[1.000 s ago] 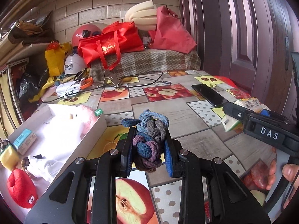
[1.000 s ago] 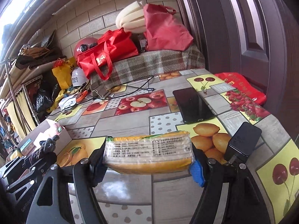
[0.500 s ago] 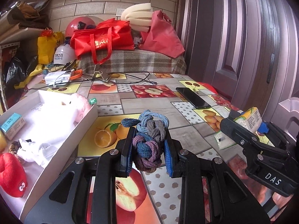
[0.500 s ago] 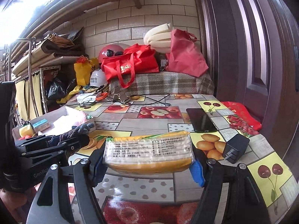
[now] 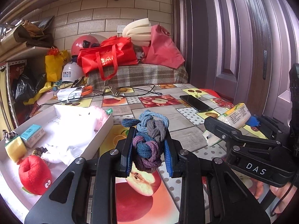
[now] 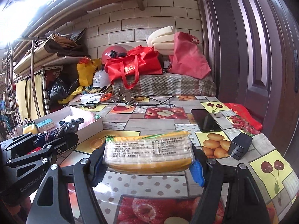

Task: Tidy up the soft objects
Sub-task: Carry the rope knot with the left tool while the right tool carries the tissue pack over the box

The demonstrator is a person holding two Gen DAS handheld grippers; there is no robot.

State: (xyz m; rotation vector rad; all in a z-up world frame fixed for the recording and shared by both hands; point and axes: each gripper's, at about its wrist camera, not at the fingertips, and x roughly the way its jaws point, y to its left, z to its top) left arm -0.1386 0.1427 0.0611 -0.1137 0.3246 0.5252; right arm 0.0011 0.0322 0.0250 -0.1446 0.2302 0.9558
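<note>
Left gripper [image 5: 148,147]: your jaws are clamped on the knot of hair ties [image 5: 147,140] — blue, grey and purple bands bulging above and below the pads, held up off the table.
Right gripper [image 6: 148,155]: your jaws are spread wide and pressed against both ends of the yellow tissue pack [image 6: 148,152], which lies crosswise between them, printed side toward the camera, above the table.
Between your tools: the right gripper sits just to the right of the left one, near but apart.
Left of your left gripper: the white box [image 5: 101,130] sits near — inside it a red plush toy [image 5: 34,173], white cloth [image 5: 61,140], a pink plush and a small blue carton [image 5: 31,134].
Ahead of your right gripper: a black phone [image 6: 204,120] and, nearer on the right, a black charger [image 6: 240,145] rest on the fruit-print tablecloth [image 6: 149,123].
</note>
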